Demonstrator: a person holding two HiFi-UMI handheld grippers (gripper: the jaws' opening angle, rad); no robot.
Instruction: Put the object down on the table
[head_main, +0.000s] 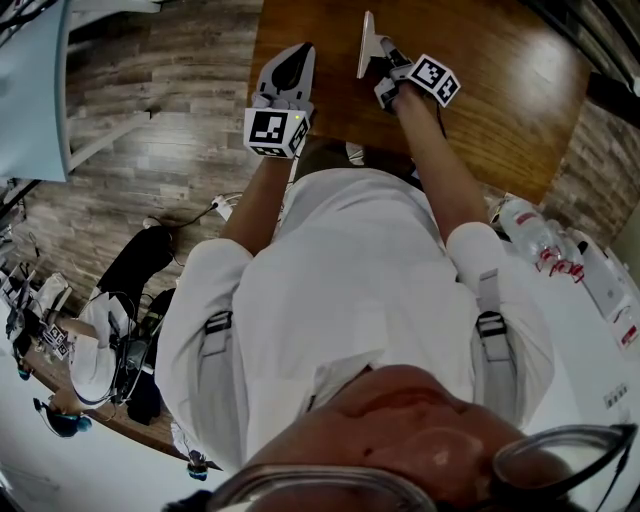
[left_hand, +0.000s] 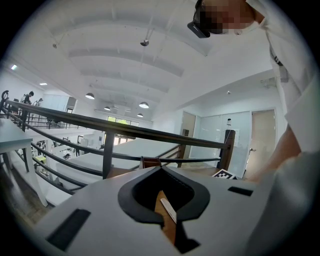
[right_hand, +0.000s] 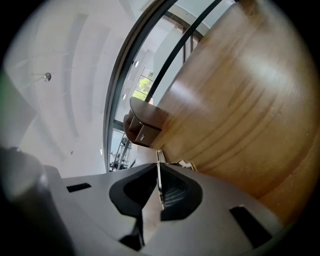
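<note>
Your left gripper (left_hand: 160, 170) has its jaws closed tip to tip. Through the dark opening behind the tips you can spot brown wood (left_hand: 168, 227) and a thin pale strip (left_hand: 169, 209). Past that there's a dark railing (left_hand: 125, 131), ceiling lamps (left_hand: 144, 105), a square marker (left_hand: 224, 174) and your sleeve (left_hand: 295, 60) on the right.

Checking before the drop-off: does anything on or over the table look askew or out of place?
The thin white card stands on edge over the wooden table, pinched in the right tongs rather than lying flat. Nothing else stands out.
</note>
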